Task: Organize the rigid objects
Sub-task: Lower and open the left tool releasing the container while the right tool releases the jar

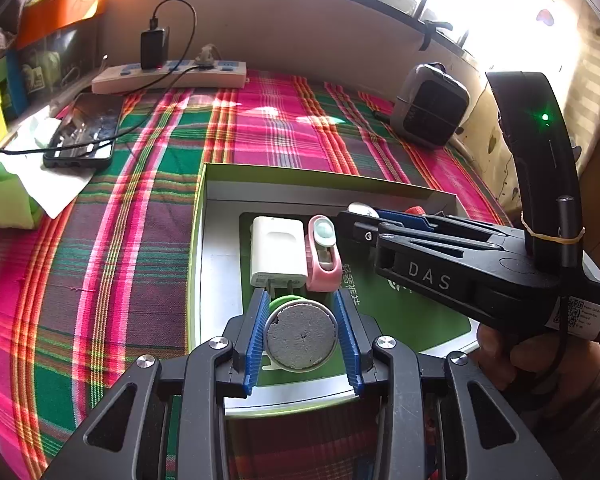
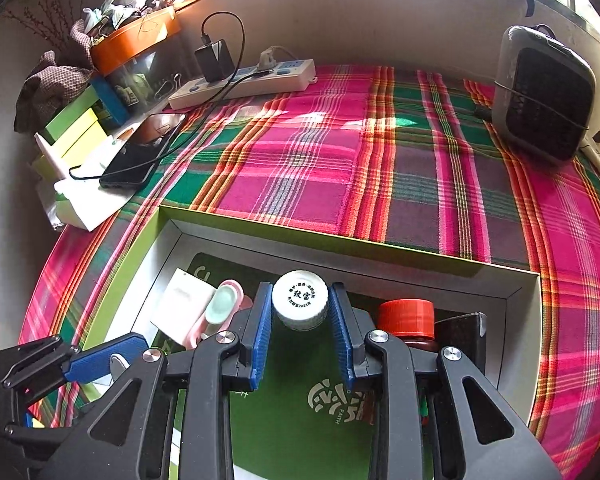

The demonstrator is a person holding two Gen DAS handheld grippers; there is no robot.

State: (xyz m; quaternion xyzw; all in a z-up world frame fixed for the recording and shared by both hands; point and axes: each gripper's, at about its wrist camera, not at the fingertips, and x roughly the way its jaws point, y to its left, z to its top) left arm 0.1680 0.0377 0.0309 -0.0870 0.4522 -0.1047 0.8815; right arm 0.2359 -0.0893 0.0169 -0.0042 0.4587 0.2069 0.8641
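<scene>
A shallow green-edged box lies on the plaid cloth and also shows in the right wrist view. My left gripper is shut on a round metal tin with a grey face, held over the box's near left part. A white charger and a pink case lie in the box just beyond it. My right gripper is shut on a white-capped bottle over the box's middle. A red-capped jar stands in the box to its right.
A power strip with plugged chargers and cables lies at the back. A black phone rests on papers at the left. A grey fan heater stands at the back right. Boxes and clutter fill the left edge.
</scene>
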